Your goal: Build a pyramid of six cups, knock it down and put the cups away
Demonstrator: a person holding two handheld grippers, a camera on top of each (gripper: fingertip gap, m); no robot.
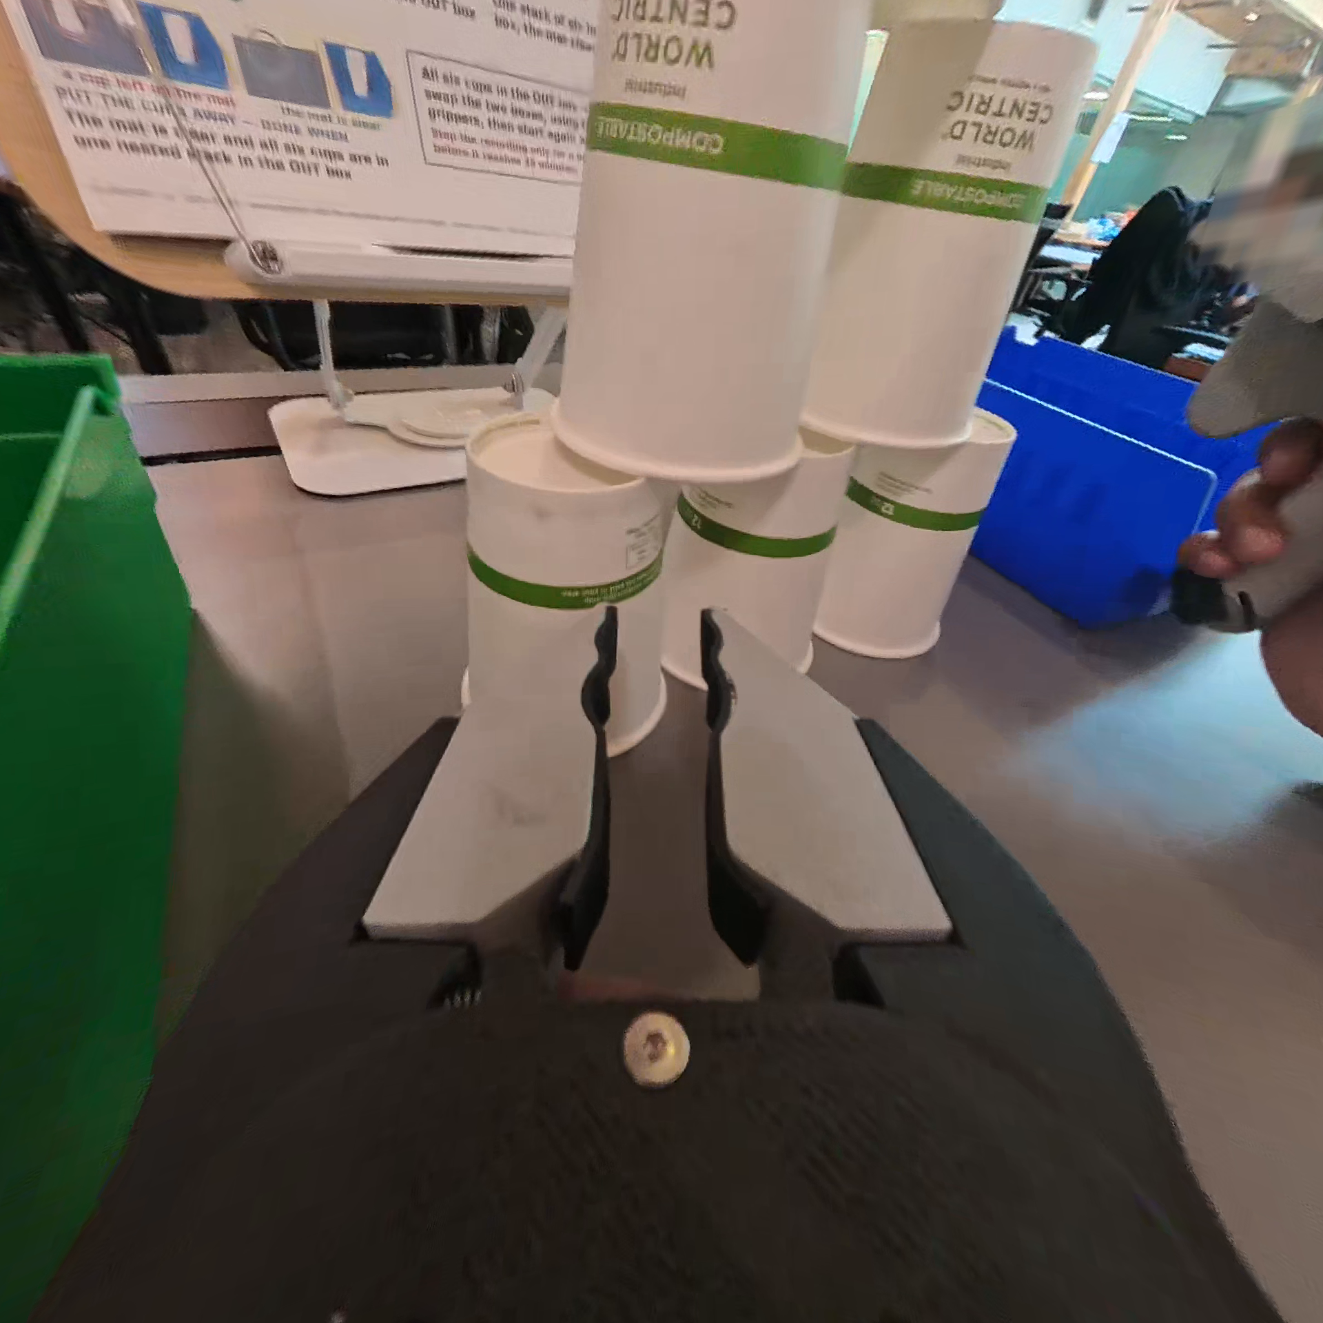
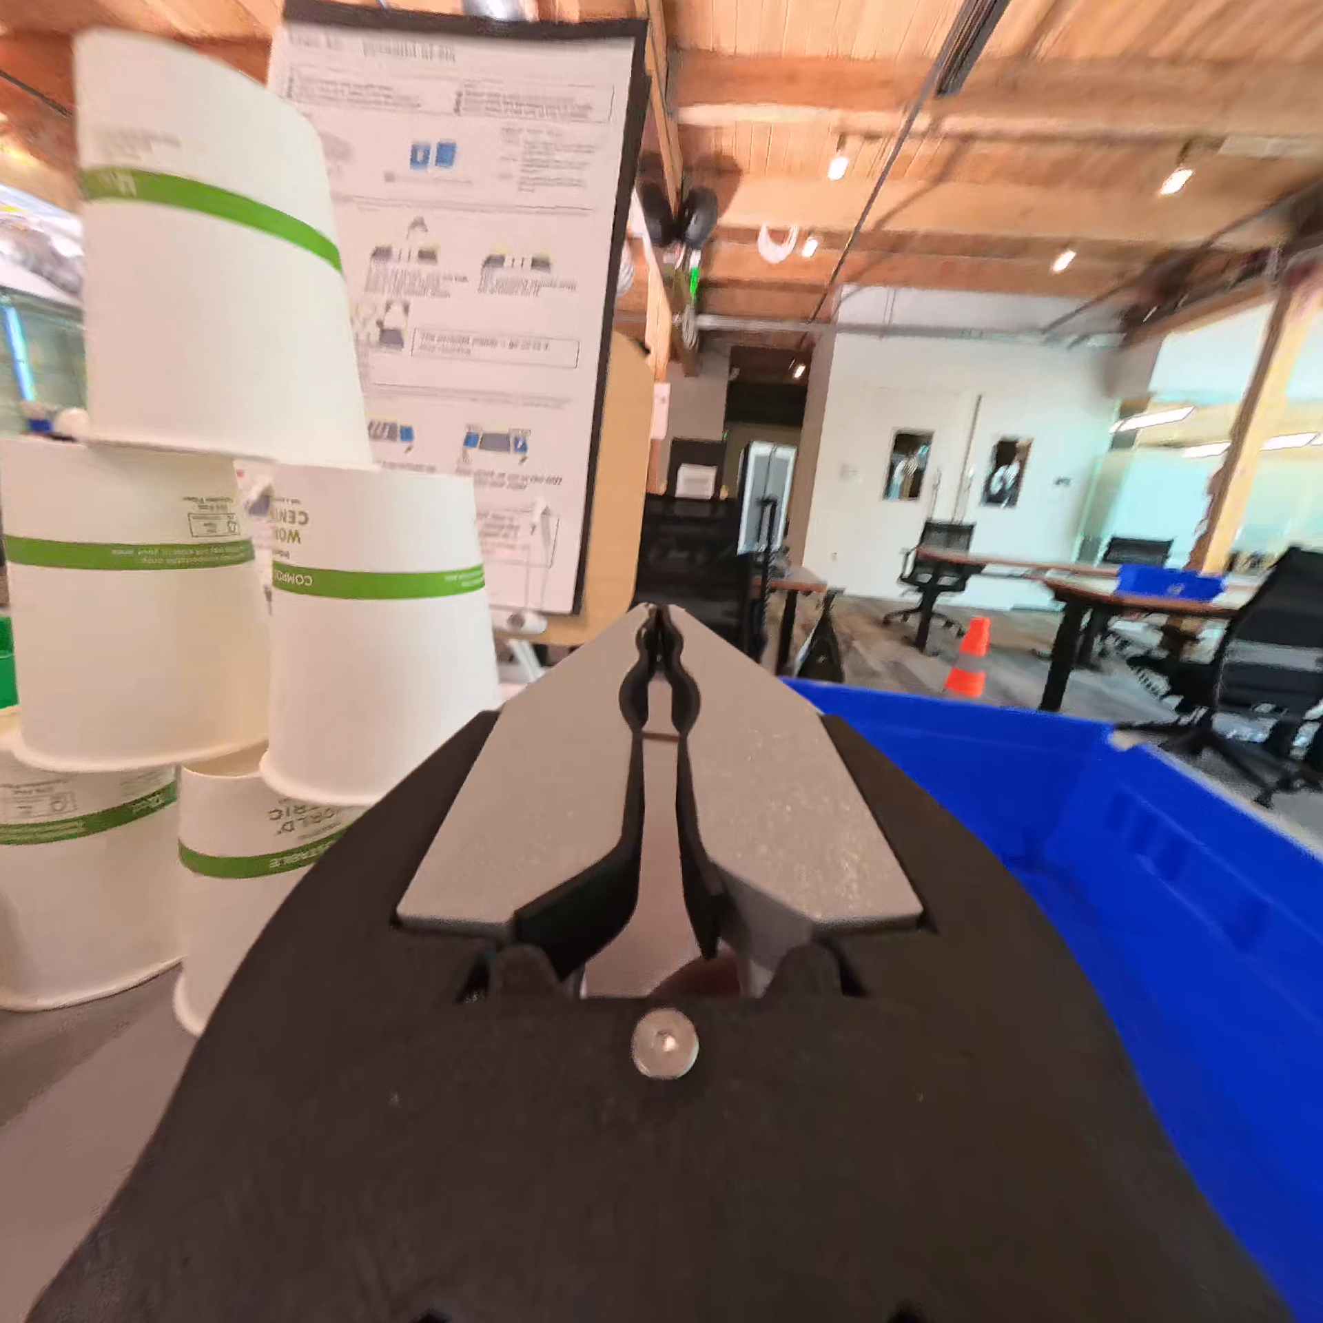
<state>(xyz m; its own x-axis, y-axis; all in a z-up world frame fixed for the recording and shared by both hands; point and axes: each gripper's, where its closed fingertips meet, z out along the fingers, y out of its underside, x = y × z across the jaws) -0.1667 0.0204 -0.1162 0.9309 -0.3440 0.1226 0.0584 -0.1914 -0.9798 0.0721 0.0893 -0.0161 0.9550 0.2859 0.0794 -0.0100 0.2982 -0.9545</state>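
Note:
White paper cups with green bands stand upside down as a pyramid on the grey table. In the left wrist view the bottom row shows three cups, and two second-row cups rest on them. In the right wrist view the top cup sits on the second row. My left gripper is open and empty, just in front of the bottom-left cup. My right gripper is shut and empty, to the right of the pyramid, over the edge of the blue box.
A green box stands at the left and the blue box at the right of the pyramid. An instruction sheet on a stand is behind the cups. A hand with the other gripper shows at the right edge. The top cup is about 15 cm from my right fingertips.

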